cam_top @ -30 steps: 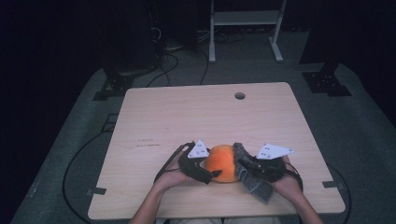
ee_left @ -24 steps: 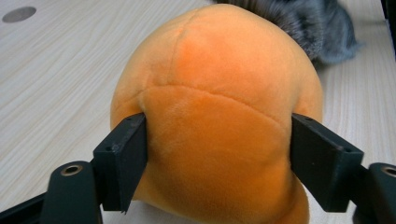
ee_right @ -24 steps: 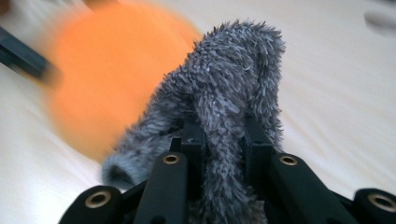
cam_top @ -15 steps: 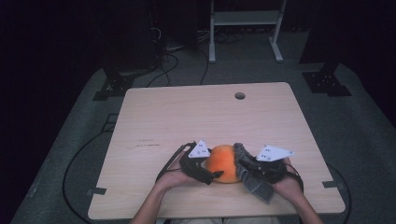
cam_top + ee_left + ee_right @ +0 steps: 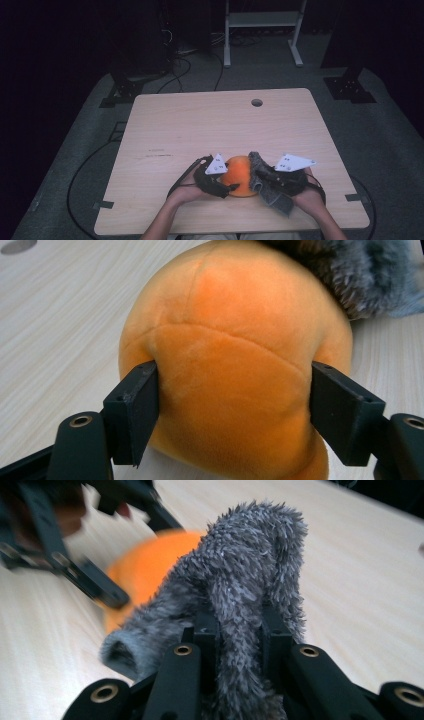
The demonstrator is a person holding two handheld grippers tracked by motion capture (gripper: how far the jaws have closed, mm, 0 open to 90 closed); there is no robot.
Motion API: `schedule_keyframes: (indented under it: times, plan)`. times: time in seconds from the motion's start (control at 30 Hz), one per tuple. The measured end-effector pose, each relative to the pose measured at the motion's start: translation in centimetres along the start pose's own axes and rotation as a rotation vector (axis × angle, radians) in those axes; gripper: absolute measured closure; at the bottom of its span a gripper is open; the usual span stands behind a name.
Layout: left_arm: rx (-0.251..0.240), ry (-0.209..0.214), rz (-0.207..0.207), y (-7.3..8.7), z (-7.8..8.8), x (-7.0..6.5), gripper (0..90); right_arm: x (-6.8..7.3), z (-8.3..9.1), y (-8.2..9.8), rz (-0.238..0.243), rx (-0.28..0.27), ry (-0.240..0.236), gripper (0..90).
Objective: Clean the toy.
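— Orange plush between black jaws, is that how the left gripper (image 5: 232, 412) stands?

— Yes. In the left gripper view its jaws have just been closing in on the orange plush toy (image 5: 235, 370), one on each flank, and the left jaw dents the pile where it meets it (the right one sits against the toy's side). So it grips the toy's rounded orange body across its width.

— And the right gripper (image 5: 240, 645)?

— Its jaws are nearly together, pinched on a strip of the toy's grey fuzzy part (image 5: 250, 570), which rises from between them and curls over at the top. In the right gripper view the orange body lies behind that fur, blurred, with the left gripper's black frame beyond it.

— Where is the toy on the table?

— From the high view, the orange plush toy (image 5: 240, 175) rests on the light wooden table (image 5: 210, 125) near the person's edge, a little right of the middle. The left gripper (image 5: 227, 189) meets it from the left, the right gripper (image 5: 261, 175) from the right, and the grey fuzzy part (image 5: 274, 197) trails toward the person under the right hand.

— Anything farther out?

— A round cable hole (image 5: 257, 102) near the far edge of the table, well apart from the toy (dark floor and cables lie beyond).
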State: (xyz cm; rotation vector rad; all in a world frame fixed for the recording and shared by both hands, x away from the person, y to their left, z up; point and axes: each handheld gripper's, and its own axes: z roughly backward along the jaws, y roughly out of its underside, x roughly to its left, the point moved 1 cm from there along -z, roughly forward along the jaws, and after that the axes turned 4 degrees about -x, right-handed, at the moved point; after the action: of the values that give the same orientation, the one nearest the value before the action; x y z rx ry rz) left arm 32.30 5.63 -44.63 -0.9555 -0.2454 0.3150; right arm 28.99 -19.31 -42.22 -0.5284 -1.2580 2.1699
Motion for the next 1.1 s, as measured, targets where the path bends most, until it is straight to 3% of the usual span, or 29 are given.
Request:
schedule_keyframes:
  times: [0.07,0.17,0.23,0.3,0.37,0.43,0.5,0.53,0.6,0.67,0.73,0.8,0.83,0.87,0.93,0.97,1.0,1.03,1.1]
  plan:
    - [-0.011,0.004,0.018,0.1,0.0,0.1,25.6,-0.8,-0.4,1.0,-0.045,0.013,0.001,74.4]
    - [-0.012,0.003,0.002,0.0,0.0,0.0,25.4,-2.3,0.0,2.6,-0.081,0.094,0.064,74.5]
    - [-0.006,0.000,-0.010,0.0,0.0,0.0,25.5,-2.5,0.7,2.7,-0.084,0.084,0.075,74.5]
    - [-0.003,-0.009,-0.017,0.0,-0.1,-0.1,25.8,-1.8,1.2,1.5,-0.073,0.010,0.026,74.1]
    - [0.007,-0.024,-0.029,0.1,-0.3,-0.4,26.0,-1.0,0.8,0.8,-0.037,-0.002,-0.025,74.0]
    - [-0.010,-0.022,-0.015,0.0,-0.2,-0.3,24.8,-0.7,-0.2,1.2,0.001,0.045,-0.004,74.1]
    - [-0.015,-0.015,-0.022,-0.2,-0.2,-0.4,24.0,-1.3,-0.1,1.7,-0.012,0.073,0.015,74.1]
    - [-0.010,-0.017,-0.032,-0.2,-0.2,-0.5,24.4,-1.7,0.2,1.9,-0.007,0.113,0.063,74.3]
    - [-0.008,-0.017,-0.056,-0.4,-0.2,-0.8,24.8,-1.9,0.9,1.7,-0.042,0.078,0.065,74.3]
    - [-0.014,-0.002,-0.075,-0.7,-0.2,-1.0,24.6,-1.1,1.4,0.4,-0.038,-0.005,0.015,74.2]
    - [-0.037,0.023,-0.045,-0.9,0.2,-0.9,19.7,-0.3,0.9,-0.4,-0.006,-0.006,-0.004,74.2]
    - [-0.065,0.029,0.005,-1.0,1.0,-0.1,13.6,-0.3,-0.1,0.2,0.021,0.027,0.017,74.4]
    - [-0.065,0.009,0.049,-1.0,1.0,0.4,10.4,-0.6,-0.2,0.7,0.003,0.028,0.022,74.4]
    - [-0.054,0.018,0.083,-0.8,0.8,0.6,7.9,-1.1,0.0,1.0,-0.022,0.024,0.017,74.4]
    - [-0.036,0.046,0.100,-0.5,0.3,0.6,11.3,-1.4,0.3,1.2,-0.014,0.052,0.036,74.3]
    - [-0.041,0.063,0.085,-0.4,0.0,0.4,16.6,-1.5,0.3,1.3,0.001,0.068,0.048,74.3]
    - [-0.047,0.053,0.055,-0.5,-0.1,0.0,21.0,-1.5,0.5,1.1,0.008,0.078,0.059,74.3]
    - [-0.044,0.040,0.042,-0.6,-0.1,-0.2,25.2,-1.2,1.0,0.5,0.014,0.062,0.066,74.4]
    - [-0.060,0.039,0.007,-1.0,0.0,-0.8,30.3,-0.5,1.7,-0.9,0.024,0.007,0.035,74.5]
